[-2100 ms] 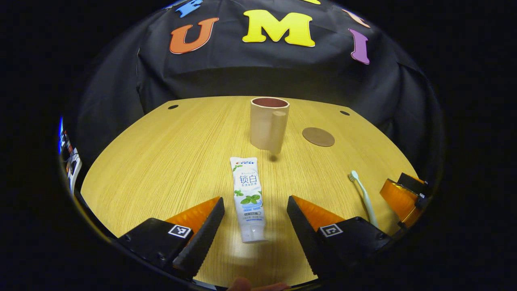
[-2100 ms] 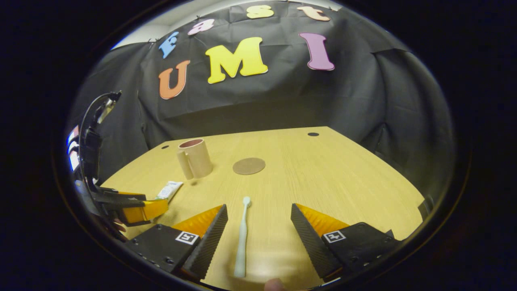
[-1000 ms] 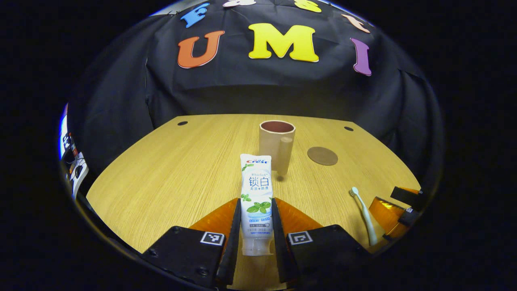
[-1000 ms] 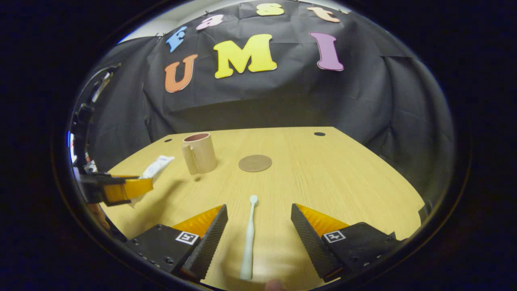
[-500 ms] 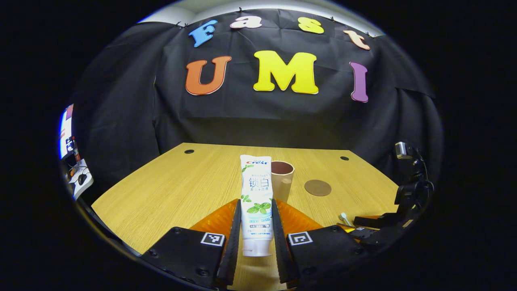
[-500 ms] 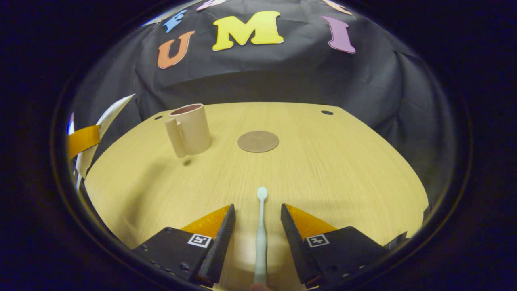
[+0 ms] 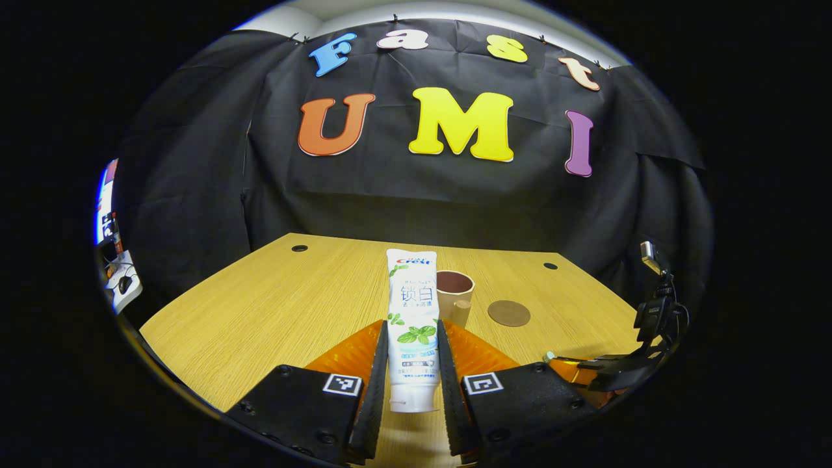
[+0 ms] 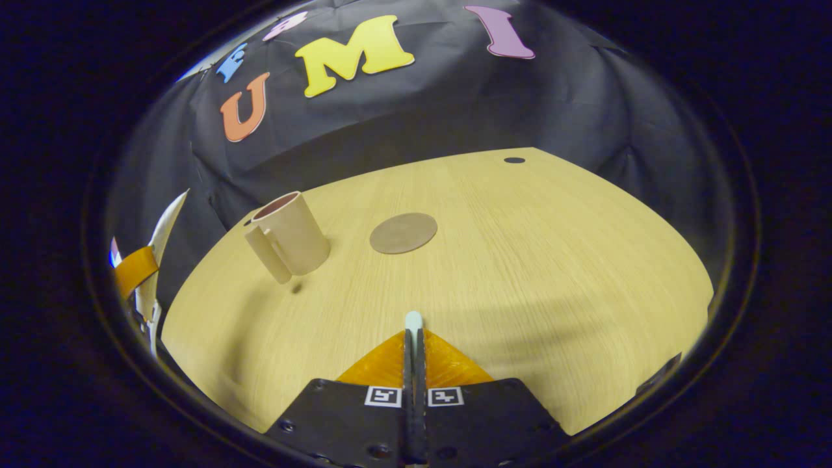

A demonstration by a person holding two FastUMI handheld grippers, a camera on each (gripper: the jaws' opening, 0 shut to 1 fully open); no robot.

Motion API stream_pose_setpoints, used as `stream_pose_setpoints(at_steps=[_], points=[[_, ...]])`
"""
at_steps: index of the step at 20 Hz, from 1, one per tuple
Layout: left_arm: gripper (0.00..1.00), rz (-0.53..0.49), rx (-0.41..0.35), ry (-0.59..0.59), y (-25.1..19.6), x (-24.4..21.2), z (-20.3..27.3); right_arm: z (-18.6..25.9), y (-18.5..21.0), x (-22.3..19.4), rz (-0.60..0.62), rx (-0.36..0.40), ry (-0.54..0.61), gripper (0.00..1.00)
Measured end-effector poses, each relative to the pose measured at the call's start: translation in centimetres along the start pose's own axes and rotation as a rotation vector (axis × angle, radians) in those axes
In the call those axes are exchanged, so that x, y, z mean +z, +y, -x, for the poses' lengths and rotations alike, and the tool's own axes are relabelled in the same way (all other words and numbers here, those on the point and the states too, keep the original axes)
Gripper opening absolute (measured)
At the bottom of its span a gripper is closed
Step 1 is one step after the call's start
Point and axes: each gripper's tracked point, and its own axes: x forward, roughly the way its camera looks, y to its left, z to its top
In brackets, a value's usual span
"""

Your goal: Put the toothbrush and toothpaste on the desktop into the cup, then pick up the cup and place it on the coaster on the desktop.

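The toothpaste (image 7: 411, 325), a white tube with green leaf artwork, stood upright between the two fingers of the left gripper (image 7: 409, 374), which were closed against its sides near the cap end. The tube was held above the wooden table (image 7: 273, 312), its flat crimped end pointing up. In the right gripper view the same tube (image 8: 159, 240) appeared at the far left, off the table's left edge, with part of the left gripper (image 8: 135, 270) around it.

The toothbrush (image 8: 413, 320), pale and slim, was pinched between the fingers of the right gripper (image 8: 414, 344), which were drawn almost fully together on its handle. The brush's tip poked out just past the fingertips, over the near part of the table (image 8: 552, 260). In the left gripper view the right gripper (image 7: 598, 370) showed low at the right, by the table's right edge, with a small pale tip of the toothbrush (image 7: 550, 355) at its front.

The cup (image 8: 290, 236), a beige mug with a dark inside and a handle facing the near edge, stood upright toward the table's far left part. In the left gripper view the cup (image 7: 455, 296) sat just behind the toothpaste. The coaster (image 8: 403, 233), a flat brown disc, lay just right of the cup, apart from it, toward the far edge; it showed too in the left gripper view (image 7: 508, 312).
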Motion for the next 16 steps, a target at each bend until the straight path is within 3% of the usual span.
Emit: stream_pose_setpoints(at_steps=[6, 12, 16], points=[[0.43, -0.012, -0.01, -0.055, -1.4, 2.3, -1.4, 2.8, 1.2, 2.6, -0.031, 0.109, -0.087, 0.0], [0.42, 0.007, -0.063, -0.176, -3.8, 6.4, -5.9, 7.8, 1.7, 7.0, -0.017, 0.219, -0.249, 0.0], [0.46, -0.005, -0.075, -0.25, -4.3, 8.1, -9.6, 8.7, 2.0, 8.2, -0.002, 0.263, -0.282, 0.0]])
